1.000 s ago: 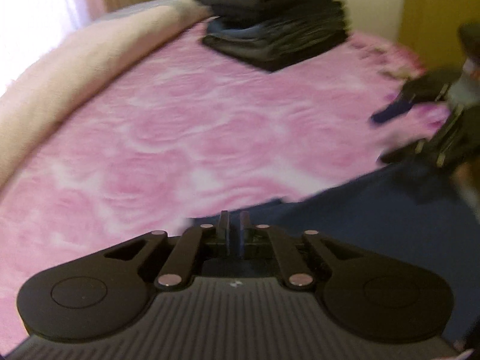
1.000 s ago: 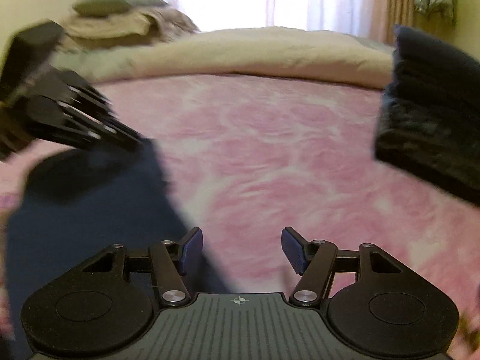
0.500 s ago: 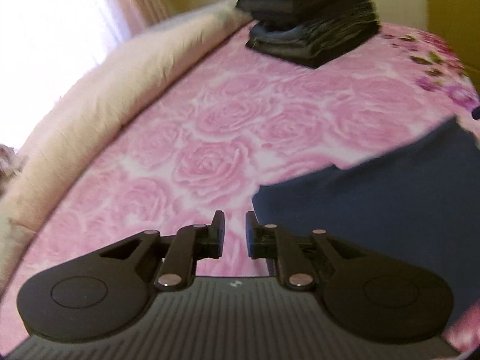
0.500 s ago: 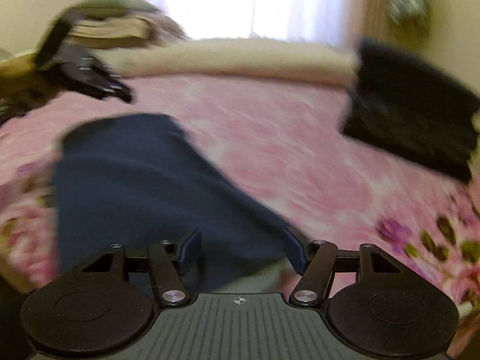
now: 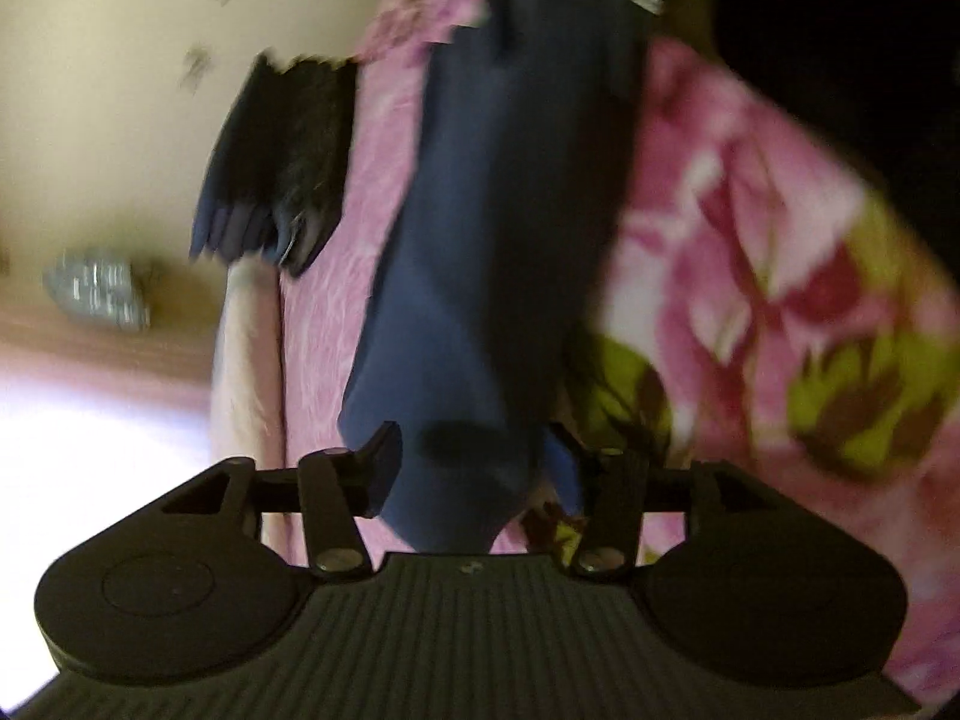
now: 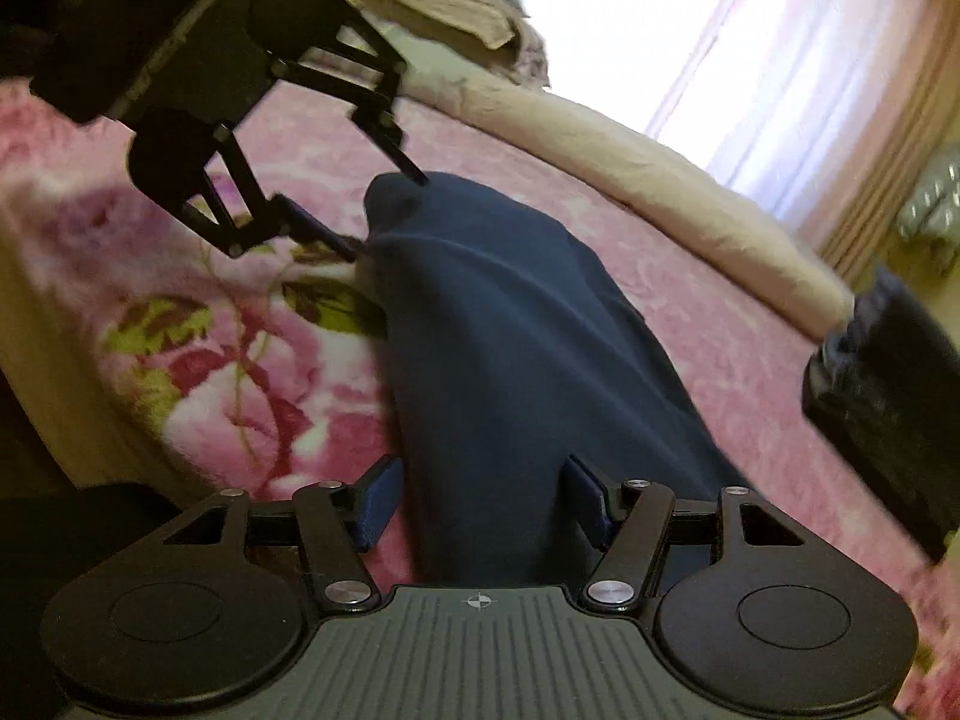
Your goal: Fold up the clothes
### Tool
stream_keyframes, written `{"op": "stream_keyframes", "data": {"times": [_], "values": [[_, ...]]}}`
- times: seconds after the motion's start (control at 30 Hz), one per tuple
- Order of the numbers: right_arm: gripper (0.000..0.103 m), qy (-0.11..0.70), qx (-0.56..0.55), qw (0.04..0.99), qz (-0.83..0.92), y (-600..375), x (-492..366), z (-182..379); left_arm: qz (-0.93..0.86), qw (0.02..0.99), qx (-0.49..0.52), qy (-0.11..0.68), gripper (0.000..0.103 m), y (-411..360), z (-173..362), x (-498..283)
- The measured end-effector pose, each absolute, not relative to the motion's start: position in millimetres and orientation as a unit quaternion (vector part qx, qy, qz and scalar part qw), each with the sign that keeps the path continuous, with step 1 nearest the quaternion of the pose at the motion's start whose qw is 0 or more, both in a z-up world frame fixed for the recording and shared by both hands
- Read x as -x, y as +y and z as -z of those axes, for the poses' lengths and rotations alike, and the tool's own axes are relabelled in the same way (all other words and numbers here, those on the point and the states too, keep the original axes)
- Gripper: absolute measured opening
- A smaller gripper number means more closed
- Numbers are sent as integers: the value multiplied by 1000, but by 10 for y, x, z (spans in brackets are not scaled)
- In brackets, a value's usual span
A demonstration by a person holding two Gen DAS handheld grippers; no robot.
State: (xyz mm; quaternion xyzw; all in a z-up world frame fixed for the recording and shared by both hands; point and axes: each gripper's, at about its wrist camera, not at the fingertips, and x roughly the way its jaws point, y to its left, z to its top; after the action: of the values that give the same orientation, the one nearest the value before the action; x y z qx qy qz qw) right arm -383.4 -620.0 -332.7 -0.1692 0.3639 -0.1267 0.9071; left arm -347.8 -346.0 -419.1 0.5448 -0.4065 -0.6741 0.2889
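Note:
A navy blue garment (image 6: 516, 324) lies as a long folded strip on the pink rose blanket (image 6: 198, 384). My right gripper (image 6: 480, 498) is open, its jaws either side of the near end of the strip. My left gripper (image 6: 384, 216) shows in the right wrist view, open at the far end, fingers either side of the cloth's corner. In the left wrist view, rolled sideways and blurred, my left gripper (image 5: 474, 468) is open around the end of the garment (image 5: 480, 252).
A stack of folded dark clothes (image 6: 888, 378) sits at the right on the bed; it also shows in the left wrist view (image 5: 282, 168). A rolled beige blanket (image 6: 630, 168) runs along the far side. The bed's edge (image 6: 36, 324) drops away at the left.
My left gripper opened wide, rolled sideways and moved to the end of the navy garment. My right gripper swung over to the opposite end; the cloth now lies between both pairs of jaws.

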Motion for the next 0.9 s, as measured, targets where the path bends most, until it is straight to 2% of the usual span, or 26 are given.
{"op": "stream_keyframes", "data": {"times": [0.07,0.1,0.2,0.3,0.5,0.57,0.63,0.73,0.9], "values": [[63,372,194,899,128,-6164,3777,3376,659,279,-547,-434,51,-3577,4326,3459],[63,377,204,894,128,-6163,3760,3403,652,274,-548,-448,55,-3640,4385,3445],[63,389,246,878,132,-6107,3656,3526,651,259,-545,-461,56,-3801,4440,3409],[63,397,289,860,138,-6029,3569,3640,651,251,-553,-455,50,-3938,4427,3371],[62,422,379,811,146,-5944,3418,3824,667,265,-577,-390,37,-4108,4357,3423],[36,429,402,796,143,-6015,3472,3838,683,280,-578,-348,34,-4096,4251,3455],[29,429,422,787,136,-6146,3609,3796,702,296,-575,-298,33,-4050,4126,3511],[27,419,446,778,143,-6404,3852,3634,748,318,-544,-208,33,-3826,3877,3735],[28,437,444,762,176,-6912,4176,3517,787,338,-498,-132,36,-3499,3696,4320]]}}
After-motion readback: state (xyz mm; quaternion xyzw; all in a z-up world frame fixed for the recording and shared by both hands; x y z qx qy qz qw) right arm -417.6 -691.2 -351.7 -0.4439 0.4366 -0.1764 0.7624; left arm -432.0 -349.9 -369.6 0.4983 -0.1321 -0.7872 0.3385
